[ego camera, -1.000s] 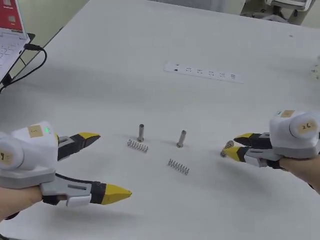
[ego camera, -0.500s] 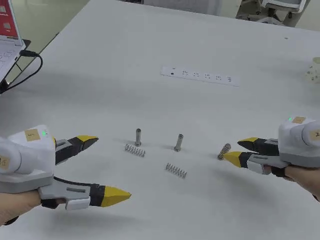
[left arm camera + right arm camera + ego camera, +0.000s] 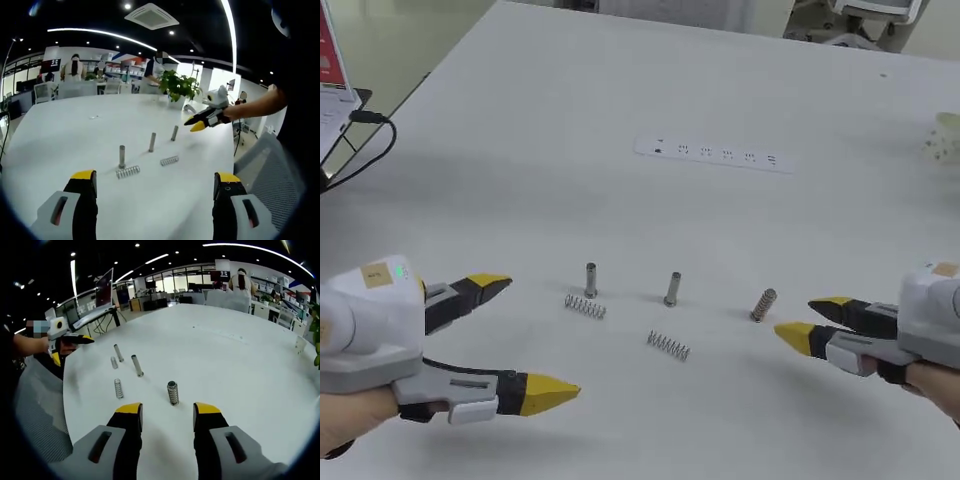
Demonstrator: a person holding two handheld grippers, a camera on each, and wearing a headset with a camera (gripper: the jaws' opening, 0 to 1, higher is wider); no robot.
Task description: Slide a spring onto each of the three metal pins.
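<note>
Head view: left claw (image 3: 520, 337) is sitting wide spread and empty at the near-left of the white desk (image 3: 570, 120). Right claw (image 3: 808, 318) is sitting narrowly parted and empty, tips pointing at the short steel pin wearing a coil spring (image 3: 765, 304), near but apart. Left bare steel pin (image 3: 591, 279) and middle bare steel pin (image 3: 672, 288) are standing upright. The loose grey wire spring (image 3: 584, 306) is lying flat just beside the left pin's base, and the second loose wire spring (image 3: 668, 345) is lying in front of the middle pin, both long axes running roughly across. I'm judging the left claw nearer the first, with the second lying about evenly between the claws. Markings on the flat white power strip (image 3: 715, 154) and the tan sticker (image 3: 375, 277) are coming out illegible. Left gripper view: jaws are gaping wide, loose grey wire spring (image 3: 128, 172) lying ahead, crosswise to them. Right gripper view: jaws are standing slightly apart, spring-wearing pin (image 3: 173, 392) dead ahead, second loose wire spring (image 3: 118, 388) lying off left, axis running along the claw's line.
</note>
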